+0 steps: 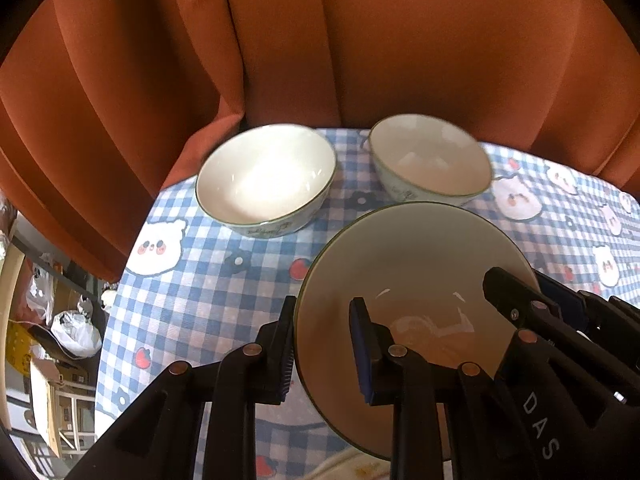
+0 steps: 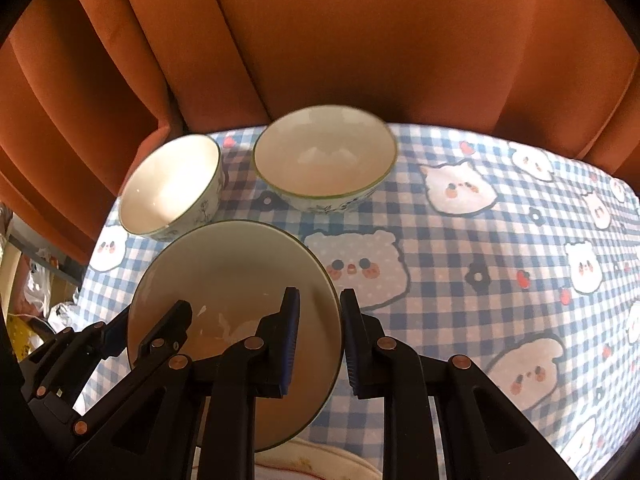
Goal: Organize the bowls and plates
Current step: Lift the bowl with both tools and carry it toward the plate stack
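Note:
A white bowl with a green rim (image 1: 404, 264) (image 2: 232, 276) hangs tilted above the table, held from both sides. My left gripper (image 1: 324, 348) is shut on its left rim, one finger inside and one outside; it also shows in the right wrist view (image 2: 138, 320). My right gripper (image 2: 320, 336) is shut on the opposite rim and appears at the right of the left wrist view (image 1: 536, 292). Two more green-rimmed bowls stand at the table's far edge: the left bowl (image 1: 266, 178) (image 2: 172, 188) and the right bowl (image 1: 430, 160) (image 2: 324, 156).
A blue checked cloth with bears covers the table (image 1: 208, 280) (image 2: 480, 240). Orange upholstery (image 1: 320, 40) rises behind it. A cream dish (image 2: 312, 460) lies under the held bowl. The table's left edge drops to floor clutter (image 1: 72, 332).

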The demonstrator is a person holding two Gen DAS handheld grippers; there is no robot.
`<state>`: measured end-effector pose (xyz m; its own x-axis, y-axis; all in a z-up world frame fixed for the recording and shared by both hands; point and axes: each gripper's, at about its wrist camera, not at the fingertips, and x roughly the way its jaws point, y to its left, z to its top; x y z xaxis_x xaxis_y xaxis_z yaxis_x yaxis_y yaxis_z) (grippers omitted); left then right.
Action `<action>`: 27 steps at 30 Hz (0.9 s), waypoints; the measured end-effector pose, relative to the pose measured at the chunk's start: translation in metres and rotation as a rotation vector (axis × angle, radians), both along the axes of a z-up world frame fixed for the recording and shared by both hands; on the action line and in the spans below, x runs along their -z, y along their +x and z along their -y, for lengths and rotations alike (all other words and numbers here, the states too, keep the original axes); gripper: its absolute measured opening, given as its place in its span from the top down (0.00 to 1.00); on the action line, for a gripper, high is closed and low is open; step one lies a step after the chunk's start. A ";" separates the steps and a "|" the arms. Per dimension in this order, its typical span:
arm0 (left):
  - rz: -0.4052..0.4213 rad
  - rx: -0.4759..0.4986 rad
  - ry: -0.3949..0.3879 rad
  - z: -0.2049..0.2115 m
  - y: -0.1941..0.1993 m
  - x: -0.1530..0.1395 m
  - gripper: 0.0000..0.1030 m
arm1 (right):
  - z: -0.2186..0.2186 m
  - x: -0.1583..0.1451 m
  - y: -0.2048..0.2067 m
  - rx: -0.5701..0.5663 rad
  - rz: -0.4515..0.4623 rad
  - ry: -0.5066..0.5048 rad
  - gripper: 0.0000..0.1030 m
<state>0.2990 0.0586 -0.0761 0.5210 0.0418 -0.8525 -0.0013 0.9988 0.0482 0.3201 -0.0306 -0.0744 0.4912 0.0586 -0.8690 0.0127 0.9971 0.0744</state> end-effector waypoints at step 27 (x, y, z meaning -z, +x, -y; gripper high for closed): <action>0.078 0.208 -0.053 0.113 -0.122 -0.040 0.77 | 0.105 -0.062 -0.151 0.181 0.096 -0.052 0.77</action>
<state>0.1767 -0.0544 -0.0358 0.5784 -0.1170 -0.8073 0.2030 0.9792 0.0035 0.1686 -0.1357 -0.0119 0.5706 -0.0821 -0.8171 0.1870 0.9818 0.0320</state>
